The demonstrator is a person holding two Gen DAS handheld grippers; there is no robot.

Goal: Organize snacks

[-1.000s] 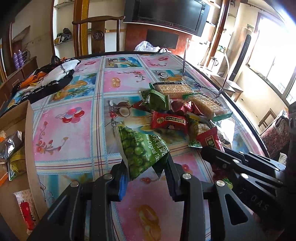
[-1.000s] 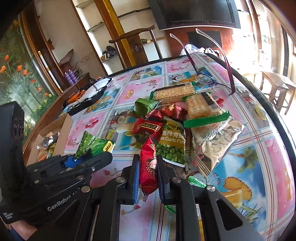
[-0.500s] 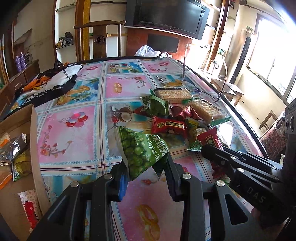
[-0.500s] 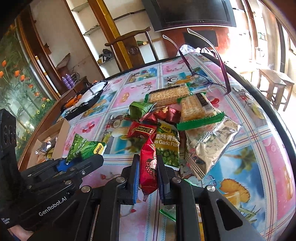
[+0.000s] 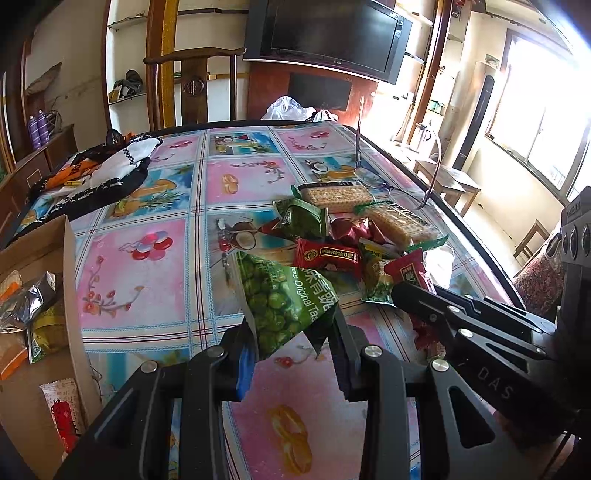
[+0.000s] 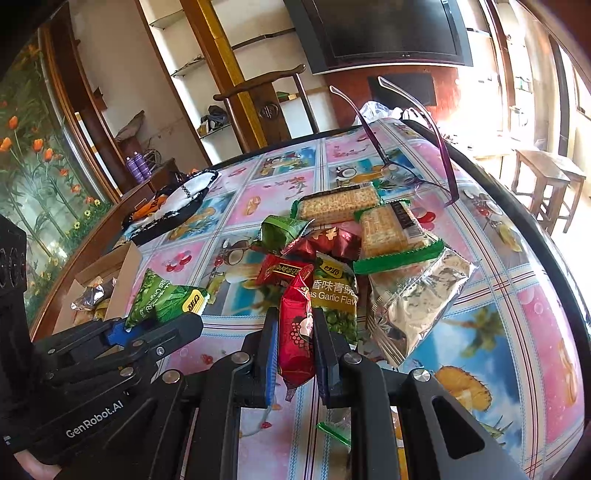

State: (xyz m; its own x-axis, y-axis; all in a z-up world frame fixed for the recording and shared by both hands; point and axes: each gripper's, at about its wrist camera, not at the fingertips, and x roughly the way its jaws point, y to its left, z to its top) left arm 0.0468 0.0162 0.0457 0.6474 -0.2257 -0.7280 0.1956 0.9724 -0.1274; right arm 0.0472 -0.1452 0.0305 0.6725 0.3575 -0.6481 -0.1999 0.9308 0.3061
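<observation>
while the left gripper (image 5: 291,332) is clamped on a green pea bag (image 5: 284,299) held above the table (image 5: 155,258), the right gripper (image 6: 295,350) is pinched on a red packet (image 6: 297,328), also lifted at the near edge of the snack pile. beyond both lie two cracker packs (image 6: 340,203) (image 6: 395,232) in green-edged wrappers, a small green pouch (image 6: 280,229), a dark red foil wrapper (image 6: 328,240), a flat red sweet (image 6: 282,269), a garlic pea bag (image 6: 334,299) and a silver bag (image 6: 417,299), all crowded and overlapping. purple glasses (image 6: 417,173) stand just beyond the crackers, arms up. at the near left a cardboard box (image 5: 70,266) holds a few packets; a black, white and orange cloth (image 5: 96,173) lies far left. a wooden chair (image 5: 194,85) and a tv (image 5: 328,33) stand past the table.

the held green bag reads "original" in part, with chinese characters. the garlic bag reads "garlic flav", cut off. the grippers read "genrobot.ai" and "das".
</observation>
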